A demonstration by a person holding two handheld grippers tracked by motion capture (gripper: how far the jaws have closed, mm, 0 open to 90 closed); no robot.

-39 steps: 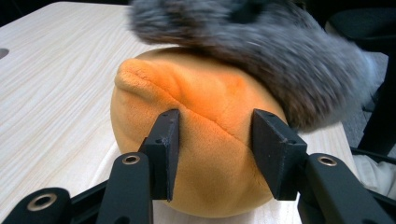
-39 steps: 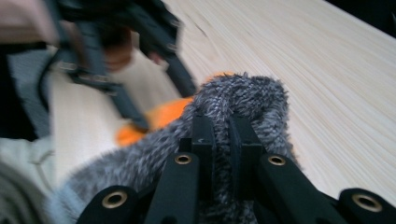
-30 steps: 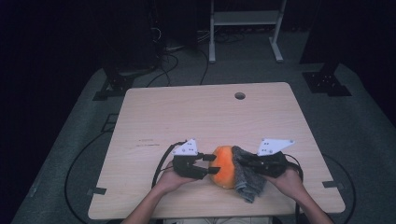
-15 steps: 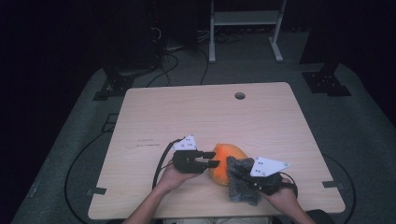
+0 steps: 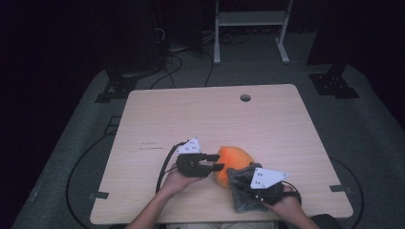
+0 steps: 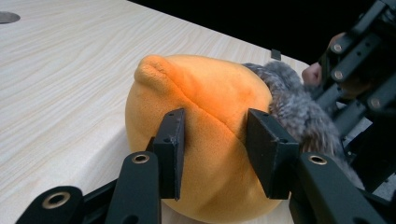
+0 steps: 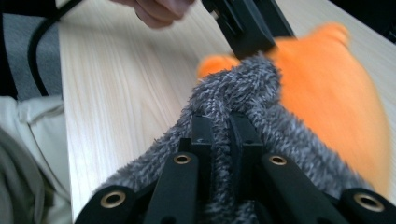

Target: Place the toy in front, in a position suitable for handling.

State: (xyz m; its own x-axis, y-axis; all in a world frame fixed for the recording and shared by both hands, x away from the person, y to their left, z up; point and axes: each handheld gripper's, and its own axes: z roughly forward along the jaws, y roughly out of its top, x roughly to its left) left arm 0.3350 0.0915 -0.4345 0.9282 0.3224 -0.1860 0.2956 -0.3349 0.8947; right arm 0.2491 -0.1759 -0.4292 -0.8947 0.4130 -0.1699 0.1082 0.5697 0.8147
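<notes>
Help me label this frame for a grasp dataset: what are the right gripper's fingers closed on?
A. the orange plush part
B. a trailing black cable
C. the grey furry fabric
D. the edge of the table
C: in the right gripper view, the right gripper has its fingers pinched together on a fold of the grey furry fabric, while the orange plush part lies beyond, held by the left gripper.

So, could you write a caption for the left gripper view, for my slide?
Left gripper pinching a fold of the orange plush, grey fur behind it.
</notes>
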